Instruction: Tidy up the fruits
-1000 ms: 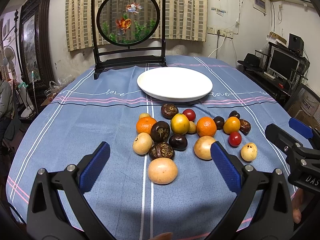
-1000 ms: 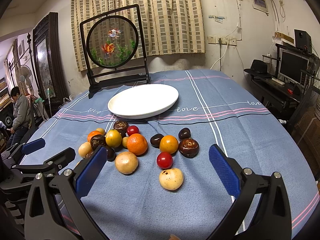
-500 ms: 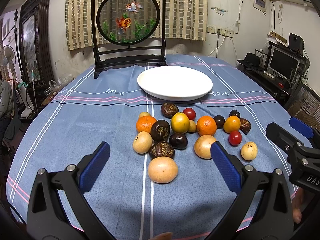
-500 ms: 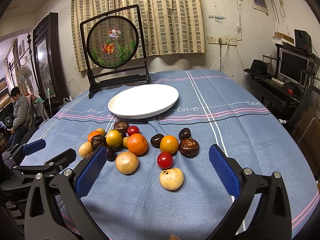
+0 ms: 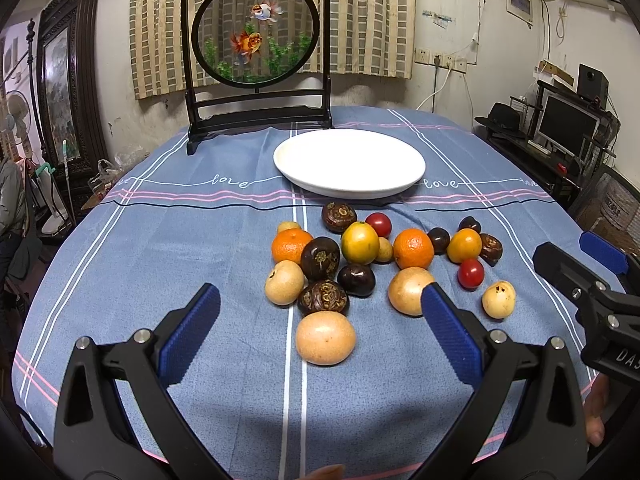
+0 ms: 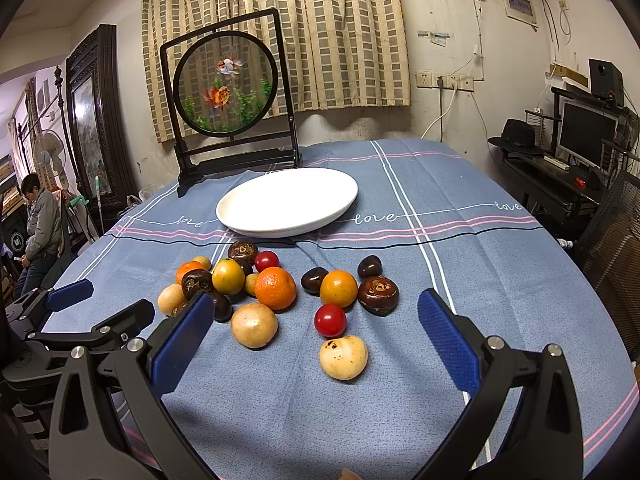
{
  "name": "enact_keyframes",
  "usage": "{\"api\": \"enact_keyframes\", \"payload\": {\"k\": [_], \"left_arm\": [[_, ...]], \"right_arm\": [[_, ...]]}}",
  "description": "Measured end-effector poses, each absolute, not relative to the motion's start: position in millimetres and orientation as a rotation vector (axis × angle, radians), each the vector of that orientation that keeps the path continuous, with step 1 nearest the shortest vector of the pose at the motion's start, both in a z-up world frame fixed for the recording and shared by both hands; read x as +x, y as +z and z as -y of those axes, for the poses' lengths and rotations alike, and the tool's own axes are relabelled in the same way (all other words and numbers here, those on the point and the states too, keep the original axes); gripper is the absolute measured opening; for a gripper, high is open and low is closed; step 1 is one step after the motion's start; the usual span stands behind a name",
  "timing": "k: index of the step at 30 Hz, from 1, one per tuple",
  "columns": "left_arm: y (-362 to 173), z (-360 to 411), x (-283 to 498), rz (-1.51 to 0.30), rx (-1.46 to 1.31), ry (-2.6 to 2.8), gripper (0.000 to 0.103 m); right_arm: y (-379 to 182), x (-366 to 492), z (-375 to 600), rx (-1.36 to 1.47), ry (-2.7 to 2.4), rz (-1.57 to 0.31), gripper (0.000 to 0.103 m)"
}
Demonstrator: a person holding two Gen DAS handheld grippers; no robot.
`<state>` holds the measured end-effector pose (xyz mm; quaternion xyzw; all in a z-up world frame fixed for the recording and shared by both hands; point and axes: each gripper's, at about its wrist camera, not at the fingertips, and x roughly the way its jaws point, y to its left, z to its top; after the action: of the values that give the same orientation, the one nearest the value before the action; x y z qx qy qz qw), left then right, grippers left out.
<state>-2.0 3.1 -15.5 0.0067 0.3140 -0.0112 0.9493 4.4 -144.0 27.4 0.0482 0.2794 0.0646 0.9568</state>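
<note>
Left wrist view: left gripper (image 5: 320,312) held low over the near edge of the table, jaws wide apart, nothing between them. Straight ahead lies a large tan round fruit (image 5: 325,337), nearest of the pile and apart from the rest by a small gap. Behind it the fruit cluster: dark wrinkled fruit (image 5: 323,296), a tangerine (image 5: 413,248), yellow-green citrus (image 5: 359,242), red cherry tomato (image 5: 471,273). White plate (image 5: 349,184) sits empty beyond the pile, just past the pink stripes on the blue tablecloth (image 5: 160,260). Right gripper (image 5: 580,268) shows at the right edge.

Right wrist view: right gripper (image 6: 312,332) also spread wide, empty, hovering short of the fruit. Closest to it is a pale spotted fruit (image 6: 343,357), with the cherry tomato (image 6: 330,320) just behind, near but not touching as far as I can tell. Plate (image 6: 287,227) empty here too.

Judgement: nothing sorted yet, step in hand is the 1st pick. Do it well by taking the outliers first (tan fruit for left, pale spotted for right), so the jaws don't shove neighbours. Come down with 1 pad on each side at the widest part, close gently since round fruit rolls and tomatoes squash. Carry over the pile, not through it, and set down inside the plate rim.
</note>
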Motion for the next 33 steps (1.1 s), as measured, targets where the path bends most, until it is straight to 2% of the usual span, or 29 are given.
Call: {"api": "enact_keyframes", "payload": {"k": [33], "left_arm": [[-14.8, -3.1, 0.2, -0.645, 0.014, -0.022, 0.101]], "right_arm": [[28.6, 4.4, 140.7, 0.096, 0.132, -0.565, 0.102]]}}
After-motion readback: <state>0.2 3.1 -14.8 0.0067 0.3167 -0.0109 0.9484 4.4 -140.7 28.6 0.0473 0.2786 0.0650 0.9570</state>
